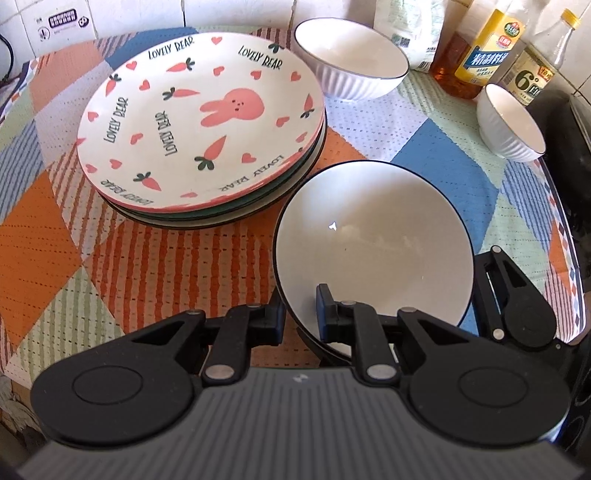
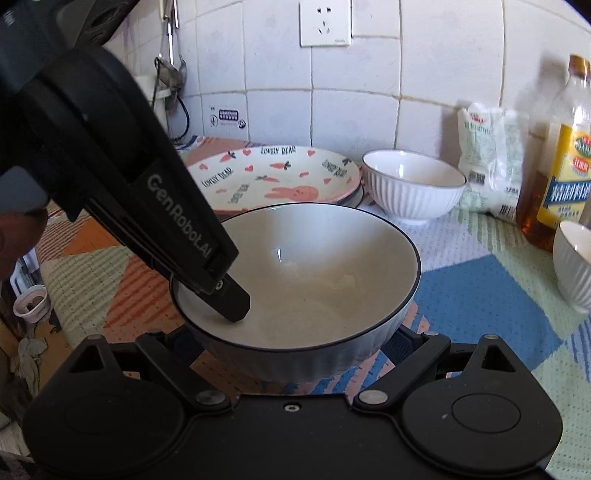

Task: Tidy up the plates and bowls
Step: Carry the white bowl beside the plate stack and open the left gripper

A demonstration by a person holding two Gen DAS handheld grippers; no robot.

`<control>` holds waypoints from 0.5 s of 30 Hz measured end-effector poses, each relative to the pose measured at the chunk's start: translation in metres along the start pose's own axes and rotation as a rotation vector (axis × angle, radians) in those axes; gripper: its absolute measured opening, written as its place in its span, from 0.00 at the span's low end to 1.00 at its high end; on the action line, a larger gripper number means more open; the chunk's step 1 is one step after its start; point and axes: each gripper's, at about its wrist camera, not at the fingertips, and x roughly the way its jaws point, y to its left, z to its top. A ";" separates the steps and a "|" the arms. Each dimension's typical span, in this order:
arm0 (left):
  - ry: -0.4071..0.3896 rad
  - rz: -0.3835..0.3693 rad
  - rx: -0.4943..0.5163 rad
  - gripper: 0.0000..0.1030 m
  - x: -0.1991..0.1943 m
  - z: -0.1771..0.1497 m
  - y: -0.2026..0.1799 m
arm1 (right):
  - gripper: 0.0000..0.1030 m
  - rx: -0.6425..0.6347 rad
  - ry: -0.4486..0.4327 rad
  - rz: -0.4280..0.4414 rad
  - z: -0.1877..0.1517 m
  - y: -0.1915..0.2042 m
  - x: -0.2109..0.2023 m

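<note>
The left claw [image 1: 301, 314] is clamped on the near rim of a large dark-rimmed bowl [image 1: 373, 240], one finger inside and one outside. The right claw [image 2: 291, 354] sits under the same bowl; whether it grips cannot be told. The bowl hangs at about 4 o'clock of the stack of plates [image 1: 201, 118], over the patchwork cloth on the desk [image 1: 55, 229]. Judged step: carrying the bowl for nesting. Two ribbed white bowls [image 1: 351, 61] wait at 1 and 3 o'clock of the stack; next comes a level lowering.

White tiled wall [image 2: 280, 110] with socket [image 2: 325, 22] behind patchwork tablecloth [image 1: 55, 229].
</note>
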 end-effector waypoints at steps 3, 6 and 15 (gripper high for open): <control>0.004 -0.003 -0.001 0.15 0.002 0.000 -0.001 | 0.95 0.007 0.010 -0.001 -0.001 -0.002 0.004; 0.026 -0.010 -0.003 0.16 0.003 0.000 -0.003 | 0.95 0.027 0.046 -0.007 -0.001 -0.003 0.007; 0.045 0.022 0.006 0.26 -0.016 0.003 -0.002 | 0.95 0.065 0.051 0.021 0.000 -0.012 -0.030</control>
